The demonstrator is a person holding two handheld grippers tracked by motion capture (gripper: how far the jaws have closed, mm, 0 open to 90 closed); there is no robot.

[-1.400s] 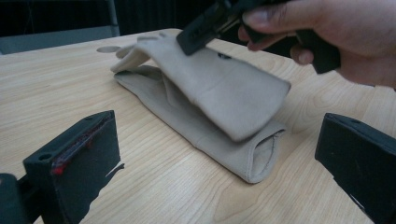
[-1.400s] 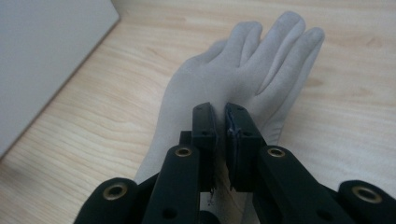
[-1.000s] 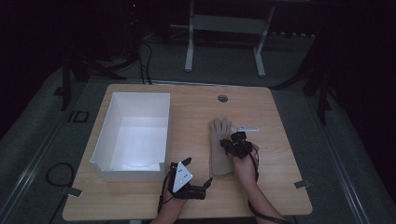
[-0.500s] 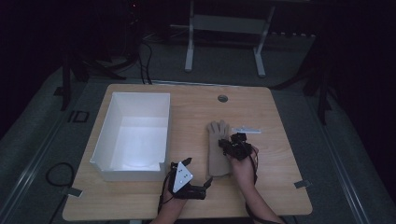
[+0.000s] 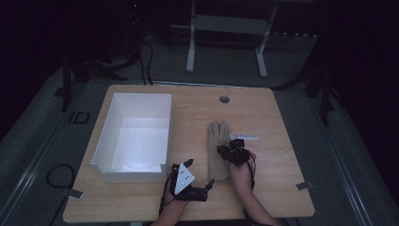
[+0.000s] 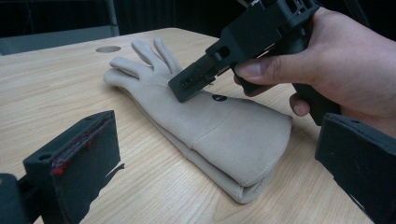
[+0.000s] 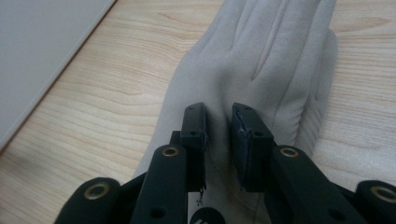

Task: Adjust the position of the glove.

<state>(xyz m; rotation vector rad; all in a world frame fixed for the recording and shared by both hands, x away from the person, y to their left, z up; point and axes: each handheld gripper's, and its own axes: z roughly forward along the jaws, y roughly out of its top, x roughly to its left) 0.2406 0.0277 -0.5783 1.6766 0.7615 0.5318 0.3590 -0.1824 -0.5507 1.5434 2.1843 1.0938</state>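
Note:
A beige glove (image 5: 218, 141) lies flat on the wooden table (image 5: 282, 179), fingers pointing to the far side. My right gripper (image 5: 229, 151) points down at the back of the glove (image 7: 261, 56). Its jaws (image 7: 218, 126) have just been opening and stand a narrow gap apart, with no fabric pinched between them. My left gripper (image 5: 207, 186) rests near the front edge and faces the glove's cuff (image 6: 243, 172). In the left gripper view its jaws (image 6: 217, 140) stand wide open and hold nothing, and the right gripper (image 6: 187, 86) shows above the glove, held by a hand.
A white open box (image 5: 167, 132) stands at the left of the table, its wall (image 7: 42, 42) close to the glove. A small metal piece (image 5: 244, 137) lies just right of the glove's fingers. A round cable hole (image 5: 224, 99) sits near the far edge.
The right gripper has edged slightly left over the glove. The glove and the left gripper have stayed put.

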